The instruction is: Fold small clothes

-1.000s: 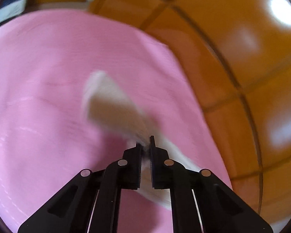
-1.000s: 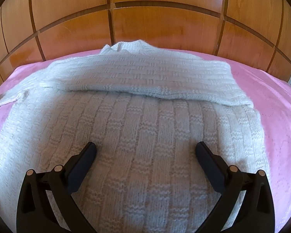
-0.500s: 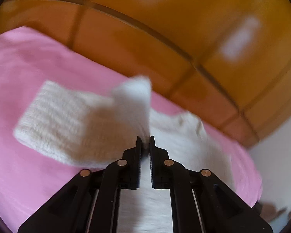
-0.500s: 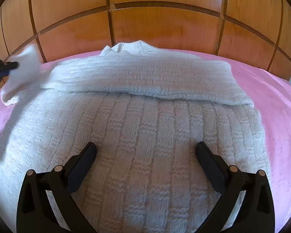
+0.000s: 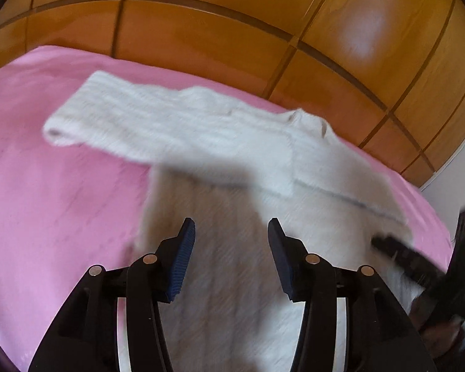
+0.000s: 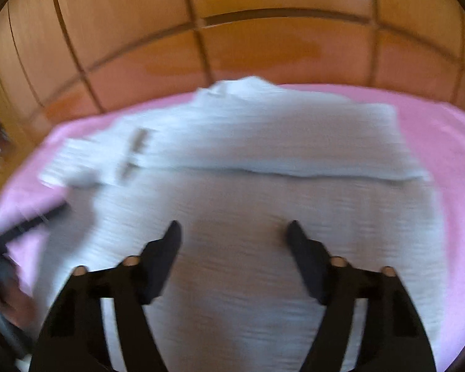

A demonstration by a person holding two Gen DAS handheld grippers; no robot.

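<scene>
Sweater (image 6: 238, 217), white knit, lies flat, sleeves folded across chest.

My left hand-held gripper (image 5: 231, 232) hangs with its jaws parted and nothing between them, over the body of the white knit sweater (image 5: 232, 217) spread on the pink bedsheet (image 5: 46, 201). One sleeve (image 5: 145, 124) lies folded across the chest, its cuff end pointing toward ten o'clock, and the collar (image 5: 310, 121) sits at about one o'clock, near the wooden panelled headboard (image 5: 232, 31) that fills the top. At four o'clock, blurred, my right hand-held gripper (image 5: 418, 263) reaches onto the sweater's edge; I cannot tell how its jaws stand.
</scene>
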